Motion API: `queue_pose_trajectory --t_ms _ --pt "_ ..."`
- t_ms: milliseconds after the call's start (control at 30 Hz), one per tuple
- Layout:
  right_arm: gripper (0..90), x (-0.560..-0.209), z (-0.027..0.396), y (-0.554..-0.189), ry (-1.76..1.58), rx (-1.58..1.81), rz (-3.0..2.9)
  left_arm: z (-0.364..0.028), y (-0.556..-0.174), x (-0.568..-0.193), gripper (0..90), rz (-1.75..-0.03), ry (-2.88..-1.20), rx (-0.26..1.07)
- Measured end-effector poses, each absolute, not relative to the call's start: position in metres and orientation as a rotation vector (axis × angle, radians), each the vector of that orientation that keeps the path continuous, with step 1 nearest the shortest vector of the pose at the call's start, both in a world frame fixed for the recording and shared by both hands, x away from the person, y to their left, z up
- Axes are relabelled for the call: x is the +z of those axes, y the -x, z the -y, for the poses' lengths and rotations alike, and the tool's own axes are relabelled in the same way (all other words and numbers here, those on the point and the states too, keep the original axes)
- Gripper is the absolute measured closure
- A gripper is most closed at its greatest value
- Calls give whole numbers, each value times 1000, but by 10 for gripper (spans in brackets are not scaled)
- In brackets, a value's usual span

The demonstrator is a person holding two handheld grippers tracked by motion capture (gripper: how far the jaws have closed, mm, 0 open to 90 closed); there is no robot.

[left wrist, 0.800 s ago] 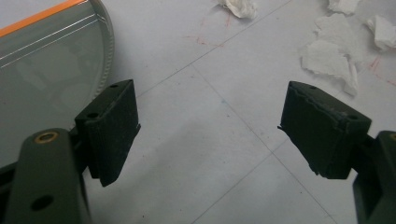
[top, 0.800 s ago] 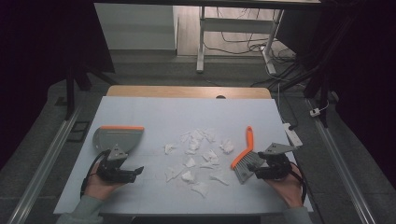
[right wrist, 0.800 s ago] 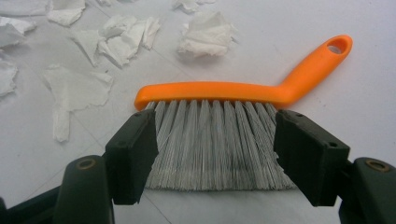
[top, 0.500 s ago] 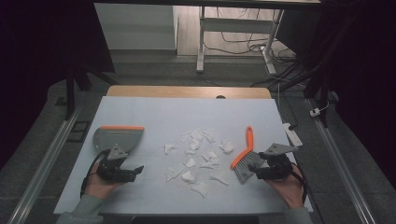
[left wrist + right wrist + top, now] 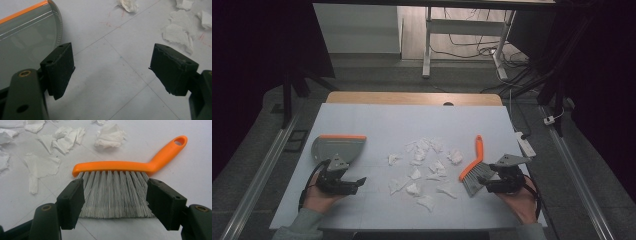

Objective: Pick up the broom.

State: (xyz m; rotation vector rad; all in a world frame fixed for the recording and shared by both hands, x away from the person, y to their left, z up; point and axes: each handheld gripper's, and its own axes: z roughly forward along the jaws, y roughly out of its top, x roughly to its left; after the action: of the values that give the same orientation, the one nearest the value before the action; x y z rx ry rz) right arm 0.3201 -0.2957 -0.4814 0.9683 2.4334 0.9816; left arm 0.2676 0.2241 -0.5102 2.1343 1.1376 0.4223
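Note:
An orange hand brush (image 5: 475, 159) with grey bristles lies right of centre on the white table cover (image 5: 377, 120). My right gripper (image 5: 488, 182) stands open at its bristle end. In the right gripper view the brush (image 5: 125, 166) lies crosswise, and the right gripper (image 5: 115, 200) has one jaw at each side of the bristles without squeezing them. A grey dustpan (image 5: 337, 147) with an orange lip lies at the left. My left gripper (image 5: 357, 184) is open just in front of it, holding nothing. Beside the left gripper (image 5: 112, 67) in its own view sits the dustpan (image 5: 25, 37), over bare table.
Several torn white paper scraps (image 5: 422, 165) lie scattered between dustpan and brush; they also appear as scraps (image 5: 178, 35) and scraps (image 5: 65, 137). A small white object (image 5: 524, 145) sits near the right table edge. Bare cover stretches toward the far wooden edge (image 5: 412, 97).

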Motion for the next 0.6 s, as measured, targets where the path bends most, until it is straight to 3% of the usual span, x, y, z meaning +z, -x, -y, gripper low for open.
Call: queue_pose_trajectory --t_ms 600 --pt "312 -479 289 -315 -991 937 -2390 -233 -270 -509 204 -1155 -2081 440"
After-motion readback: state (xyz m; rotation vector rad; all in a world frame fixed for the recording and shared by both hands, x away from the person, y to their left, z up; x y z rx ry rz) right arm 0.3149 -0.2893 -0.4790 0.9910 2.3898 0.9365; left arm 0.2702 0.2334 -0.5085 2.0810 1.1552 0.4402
